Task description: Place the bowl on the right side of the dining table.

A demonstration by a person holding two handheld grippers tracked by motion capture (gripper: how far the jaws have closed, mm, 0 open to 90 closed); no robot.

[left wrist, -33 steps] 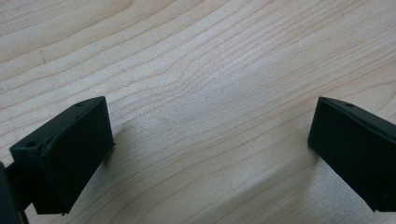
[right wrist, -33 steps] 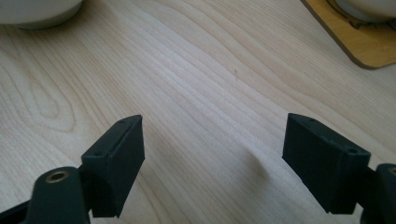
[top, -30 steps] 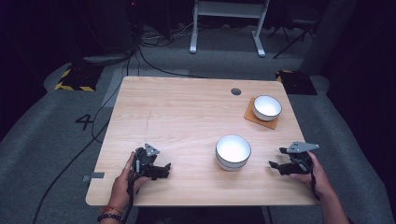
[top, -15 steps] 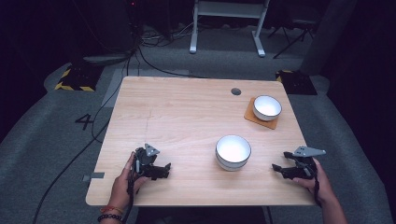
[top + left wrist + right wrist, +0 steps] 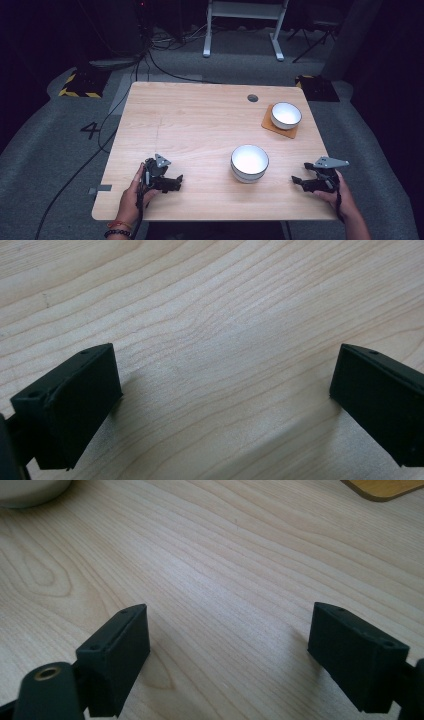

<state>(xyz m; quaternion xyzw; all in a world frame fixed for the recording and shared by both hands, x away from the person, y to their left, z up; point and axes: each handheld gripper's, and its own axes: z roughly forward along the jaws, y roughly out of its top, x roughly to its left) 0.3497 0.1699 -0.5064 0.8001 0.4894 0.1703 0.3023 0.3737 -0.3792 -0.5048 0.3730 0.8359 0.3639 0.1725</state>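
Resting near the front left edge of the wooden table (image 5: 200, 115), the left gripper (image 5: 176, 183) sits in the person's left hand (image 5: 131, 192) with its jaws spread wide and bare wood between them. Right of it, near the front middle, stands a white bowl (image 5: 249, 163), well apart from both grippers. Farther back and to the right, a smaller white bowl (image 5: 286, 115) sits on a brown coaster (image 5: 273, 126). At the front right edge, the right gripper (image 5: 296, 180), held in the right hand (image 5: 340, 192), has its jaws fully apart, gripping nothing.
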